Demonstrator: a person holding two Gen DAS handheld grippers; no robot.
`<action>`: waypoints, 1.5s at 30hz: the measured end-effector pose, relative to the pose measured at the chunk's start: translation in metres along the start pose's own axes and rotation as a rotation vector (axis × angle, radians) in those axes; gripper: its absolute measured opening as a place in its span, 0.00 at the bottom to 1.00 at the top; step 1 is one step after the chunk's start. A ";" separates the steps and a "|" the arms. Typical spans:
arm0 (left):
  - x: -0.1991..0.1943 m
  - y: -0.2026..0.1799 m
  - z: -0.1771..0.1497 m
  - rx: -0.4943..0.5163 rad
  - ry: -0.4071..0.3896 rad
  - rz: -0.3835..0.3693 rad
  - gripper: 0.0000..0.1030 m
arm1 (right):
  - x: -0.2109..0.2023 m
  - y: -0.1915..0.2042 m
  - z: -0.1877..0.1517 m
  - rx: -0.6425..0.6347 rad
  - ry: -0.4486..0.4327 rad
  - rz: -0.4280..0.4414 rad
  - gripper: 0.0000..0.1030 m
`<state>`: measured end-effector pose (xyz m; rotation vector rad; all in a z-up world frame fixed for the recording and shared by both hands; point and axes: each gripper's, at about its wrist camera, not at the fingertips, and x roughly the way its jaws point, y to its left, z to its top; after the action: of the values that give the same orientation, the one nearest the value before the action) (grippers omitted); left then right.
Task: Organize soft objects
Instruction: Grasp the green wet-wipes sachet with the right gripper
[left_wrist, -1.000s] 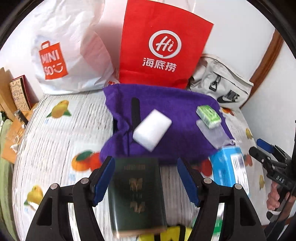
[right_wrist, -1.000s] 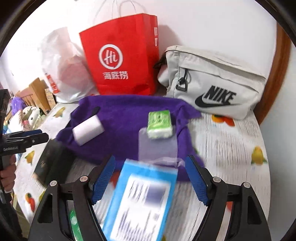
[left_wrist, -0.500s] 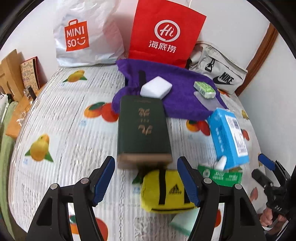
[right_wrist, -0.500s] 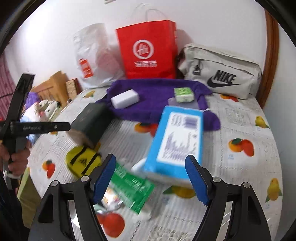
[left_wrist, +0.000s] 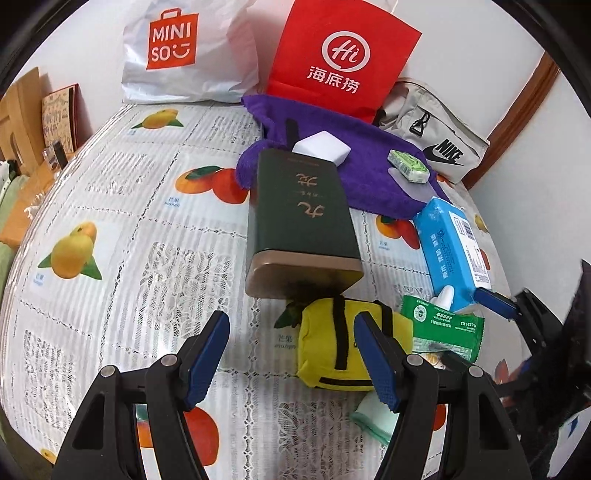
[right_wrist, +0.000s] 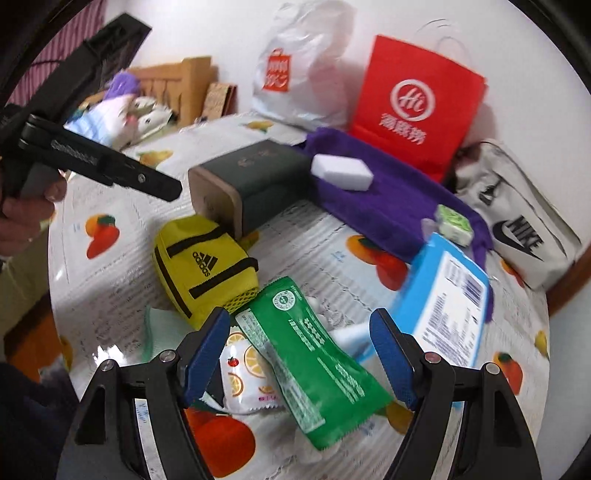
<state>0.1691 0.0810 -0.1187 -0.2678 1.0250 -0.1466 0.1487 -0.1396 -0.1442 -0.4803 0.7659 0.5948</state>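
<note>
A purple towel (left_wrist: 369, 166) lies at the back of the table with a white sponge (left_wrist: 323, 149) and a small green pack (left_wrist: 408, 166) on it. A yellow Adidas pouch (left_wrist: 336, 343) lies in front of a dark green box (left_wrist: 303, 221). A blue tissue pack (left_wrist: 454, 243) and a green sachet (left_wrist: 441, 328) lie to the right. My left gripper (left_wrist: 291, 358) is open, just above the table by the pouch. My right gripper (right_wrist: 299, 354) is open over the green sachet (right_wrist: 314, 354), with the pouch (right_wrist: 203, 266) to its left.
A red paper bag (left_wrist: 340, 62), a white Miniso bag (left_wrist: 184, 51) and a beige Nike bag (left_wrist: 428, 129) stand along the back wall. A snack packet (right_wrist: 247, 373) and a pale green cloth (right_wrist: 155, 328) lie near the front. The fruit-print tablecloth (left_wrist: 129, 229) shows at left.
Both grippers have pulled back and up from the towel toward the near table edge. The pouch, sachet and snack packet have come into view. Both stayed open and empty.
</note>
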 end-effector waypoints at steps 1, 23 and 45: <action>0.000 0.001 0.000 0.001 0.001 -0.005 0.66 | 0.004 0.000 0.000 -0.009 0.012 0.011 0.75; -0.001 0.011 -0.016 -0.018 0.020 -0.018 0.66 | 0.012 -0.001 -0.032 0.232 0.151 0.114 0.41; 0.003 -0.007 -0.038 0.021 0.054 0.011 0.66 | -0.025 -0.036 -0.086 0.491 0.076 0.020 0.44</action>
<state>0.1382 0.0679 -0.1383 -0.2396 1.0779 -0.1551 0.1154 -0.2257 -0.1724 -0.0425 0.9551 0.3882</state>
